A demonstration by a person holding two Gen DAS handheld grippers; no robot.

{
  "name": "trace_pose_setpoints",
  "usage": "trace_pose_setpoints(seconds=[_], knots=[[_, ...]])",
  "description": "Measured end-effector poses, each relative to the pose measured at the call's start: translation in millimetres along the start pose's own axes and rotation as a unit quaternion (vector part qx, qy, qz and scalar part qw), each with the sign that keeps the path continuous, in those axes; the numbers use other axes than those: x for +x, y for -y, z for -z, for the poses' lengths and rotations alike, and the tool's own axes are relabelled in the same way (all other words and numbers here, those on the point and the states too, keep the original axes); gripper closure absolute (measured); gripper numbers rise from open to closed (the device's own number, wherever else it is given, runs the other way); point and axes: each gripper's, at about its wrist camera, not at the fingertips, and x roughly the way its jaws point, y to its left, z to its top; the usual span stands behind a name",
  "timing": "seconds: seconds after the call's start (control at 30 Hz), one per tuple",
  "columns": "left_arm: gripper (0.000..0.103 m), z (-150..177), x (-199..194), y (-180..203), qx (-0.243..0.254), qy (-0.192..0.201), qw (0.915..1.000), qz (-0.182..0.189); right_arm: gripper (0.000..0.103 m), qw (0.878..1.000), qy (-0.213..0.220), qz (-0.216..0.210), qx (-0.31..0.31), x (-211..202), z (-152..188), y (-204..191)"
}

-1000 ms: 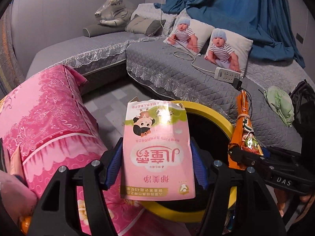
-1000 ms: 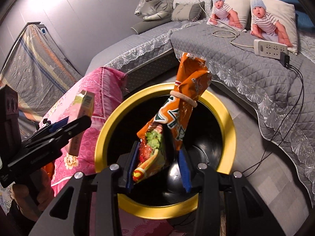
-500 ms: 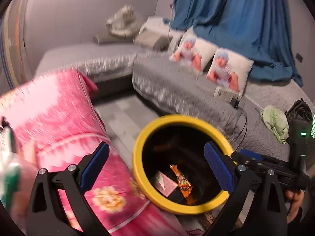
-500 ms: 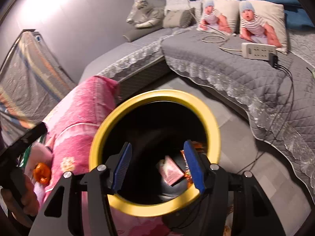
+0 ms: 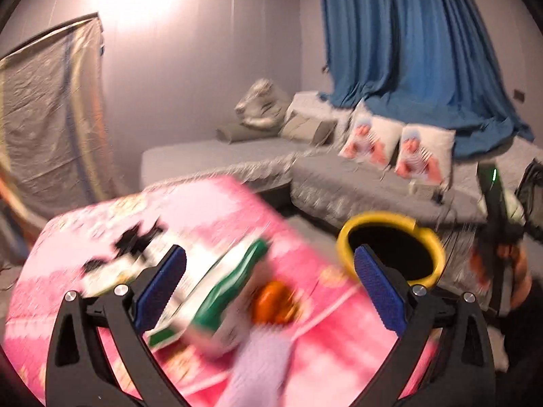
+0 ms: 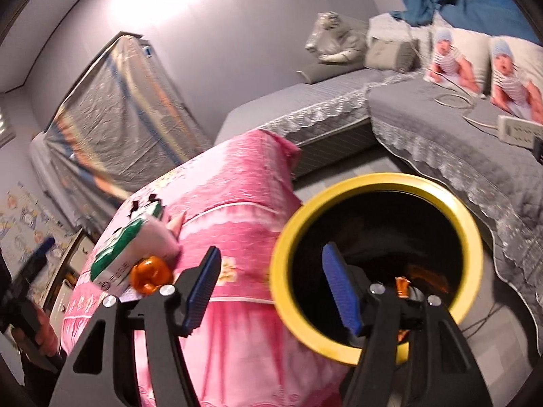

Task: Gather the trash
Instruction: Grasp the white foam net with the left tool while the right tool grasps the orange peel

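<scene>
Plainly, both the left hand-held gripper [image 5: 268, 286] and right hand-held gripper [image 6: 271, 286] gape wide, empty; the blurred green-white packet [image 5: 224, 291] beside the orange wrapper [image 5: 275, 302] risks a mis-grab.

My right gripper [image 6: 271, 288] hangs with its fingers [image 6: 202, 286] spread and empty, one over the pink-covered desk [image 6: 237, 210], the other over the yellow-rimmed bin [image 6: 281, 264]. An orange wrapper [image 6: 402, 285] lies inside. A green-white packet [image 6: 122, 254] and orange item [image 6: 151, 273] rest on the desk.
</scene>
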Motion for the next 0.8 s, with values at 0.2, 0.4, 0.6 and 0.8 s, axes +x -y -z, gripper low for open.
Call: trace_pose_setpoints(seconds=[0.2,0.4,0.6,0.8], knots=[[0.008,60.3,5.1,-24.0,0.005,-0.092,0.9957,-0.007,0.044,0.999,-0.015,-0.02,-0.026,14.9,1.5,-33.0],[0.008,98.1,29.0,-34.5,-0.027,-0.151,0.9879,0.02,0.044,0.998,-0.02,-0.033,-0.043,20.3,6.1,-58.0],[0.011,111.4,49.7,-30.4,-0.037,-0.179,0.9828,0.027,0.041,0.997,-0.016,-0.034,-0.063,14.1,8.8,-66.7],[0.078,114.2,56.2,-27.2,-0.038,-0.196,0.9793,0.03,0.04,0.988,-0.04,-0.062,-0.135,28.6,16.1,-94.7]])
